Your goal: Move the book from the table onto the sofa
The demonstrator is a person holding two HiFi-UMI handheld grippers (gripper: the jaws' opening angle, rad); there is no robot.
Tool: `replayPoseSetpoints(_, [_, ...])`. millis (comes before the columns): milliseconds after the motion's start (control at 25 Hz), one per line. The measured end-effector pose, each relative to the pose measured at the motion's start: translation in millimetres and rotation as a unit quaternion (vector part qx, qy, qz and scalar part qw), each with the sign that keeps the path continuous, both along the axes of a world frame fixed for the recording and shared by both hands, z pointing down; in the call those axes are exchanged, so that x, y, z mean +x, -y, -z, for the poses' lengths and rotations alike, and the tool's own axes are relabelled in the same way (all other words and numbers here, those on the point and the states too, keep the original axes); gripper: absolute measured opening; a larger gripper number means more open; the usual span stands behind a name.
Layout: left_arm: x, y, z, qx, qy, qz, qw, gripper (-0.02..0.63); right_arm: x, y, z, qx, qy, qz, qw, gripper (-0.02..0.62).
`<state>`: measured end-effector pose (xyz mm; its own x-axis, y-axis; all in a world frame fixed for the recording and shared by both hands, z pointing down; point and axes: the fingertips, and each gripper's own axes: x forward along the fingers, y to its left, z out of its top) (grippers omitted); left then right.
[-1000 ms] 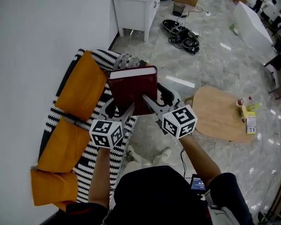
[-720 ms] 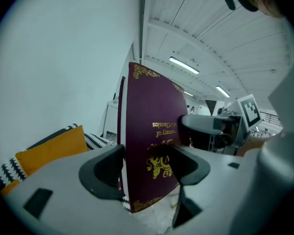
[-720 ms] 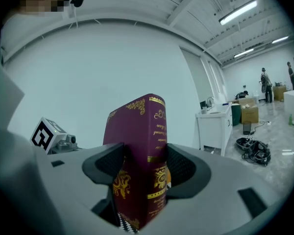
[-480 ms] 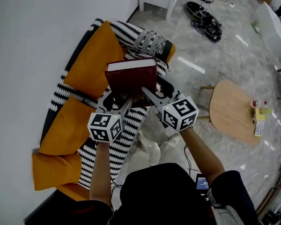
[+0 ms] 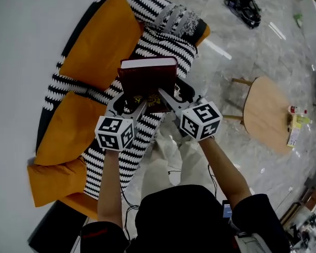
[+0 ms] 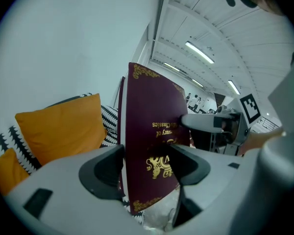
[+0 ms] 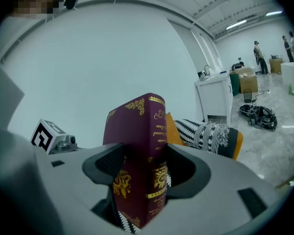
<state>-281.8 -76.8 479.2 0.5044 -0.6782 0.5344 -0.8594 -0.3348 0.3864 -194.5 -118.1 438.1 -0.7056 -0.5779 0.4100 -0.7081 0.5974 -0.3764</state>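
Note:
A dark red hardback book with gold print is held upright above the sofa seat, which a black-and-white zigzag throw covers. My left gripper is shut on the book's lower left part and my right gripper on its lower right. In the left gripper view the book stands between the jaws of the left gripper, cover facing the camera. In the right gripper view the book shows its spine, clamped in the right gripper. The book's bottom edge is hidden behind the jaws.
Two orange cushions lean along the sofa's back by the white wall. A round wooden table with small bottles stands on the right. Black gear lies on the grey floor beyond the sofa.
Both grippers have come down with the book towards the sofa seat. The sofa now fills more of the head view and the table has slid to the right.

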Motion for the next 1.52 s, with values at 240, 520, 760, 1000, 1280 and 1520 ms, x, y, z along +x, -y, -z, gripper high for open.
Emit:
replayPoseSetpoints(240, [-0.9,-3.6,-57.1,-0.030,0.002,-0.017,0.9994,0.308,0.7,-3.8,-59.9,-0.037,-0.004,-0.010,0.999,0.282])
replayPoseSetpoints(520, [-3.0,-8.2,-115.4,-0.061,-0.004,-0.024,0.9979,0.308,-0.9,-7.0,-120.6,-0.067,-0.007,-0.017,0.998,0.284])
replayPoseSetpoints(760, [-1.5,-10.3,-172.5,-0.090,0.001,-0.028,0.9956,0.308,1.2,-7.2,-180.7,-0.096,-0.002,-0.025,0.995,0.284])
replayPoseSetpoints(1000, [-3.5,-22.2,-219.9,-0.126,0.000,-0.051,0.9907,0.307,1.7,-20.8,-232.1,-0.137,-0.002,-0.040,0.990,0.284])
replayPoseSetpoints(1280, [7.1,-22.3,-268.1,-0.152,-0.010,-0.050,0.9870,0.307,11.2,-19.8,-279.5,-0.155,-0.016,-0.043,0.987,0.284])
replayPoseSetpoints(1520, [-5.0,-28.7,-306.0,-0.175,-0.012,-0.053,0.9830,0.307,-1.2,-25.1,-319.4,-0.179,-0.021,-0.034,0.983,0.284])
